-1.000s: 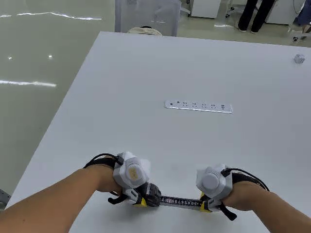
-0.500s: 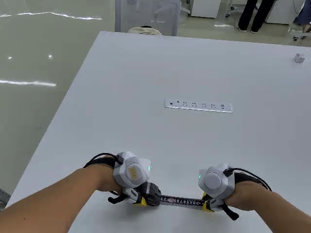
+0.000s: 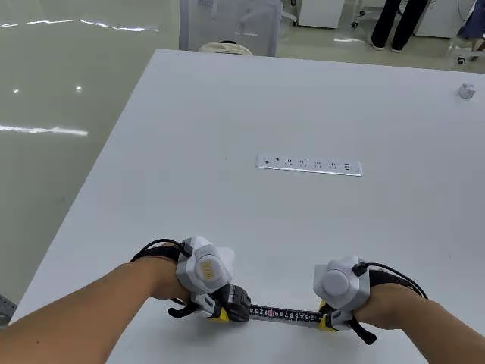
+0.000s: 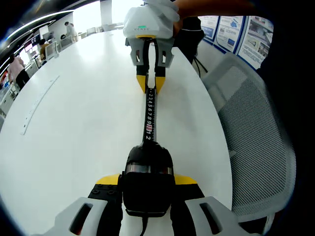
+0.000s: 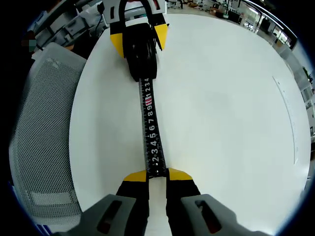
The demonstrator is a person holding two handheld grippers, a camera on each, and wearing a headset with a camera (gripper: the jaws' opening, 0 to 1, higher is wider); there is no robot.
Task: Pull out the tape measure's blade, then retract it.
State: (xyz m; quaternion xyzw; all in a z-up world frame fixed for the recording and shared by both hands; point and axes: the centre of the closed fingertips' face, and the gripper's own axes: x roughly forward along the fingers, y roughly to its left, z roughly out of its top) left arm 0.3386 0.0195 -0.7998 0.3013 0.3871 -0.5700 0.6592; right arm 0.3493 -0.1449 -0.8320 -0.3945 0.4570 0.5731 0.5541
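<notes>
Bright, even overhead light leaves the white table (image 3: 227, 114) almost shadowless, with glare streaks on the glossy floor (image 3: 68, 76). The head view is sharp. Both gripper views bulge toward their edges, stretching the mesh chair (image 4: 256, 128), yet numbers on the blade (image 5: 150, 132) read crisply

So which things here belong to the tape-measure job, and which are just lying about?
In use: tape measure case, blade, left tool, right tool.
Lying about: power strip, small grey object, mesh chair.
</notes>
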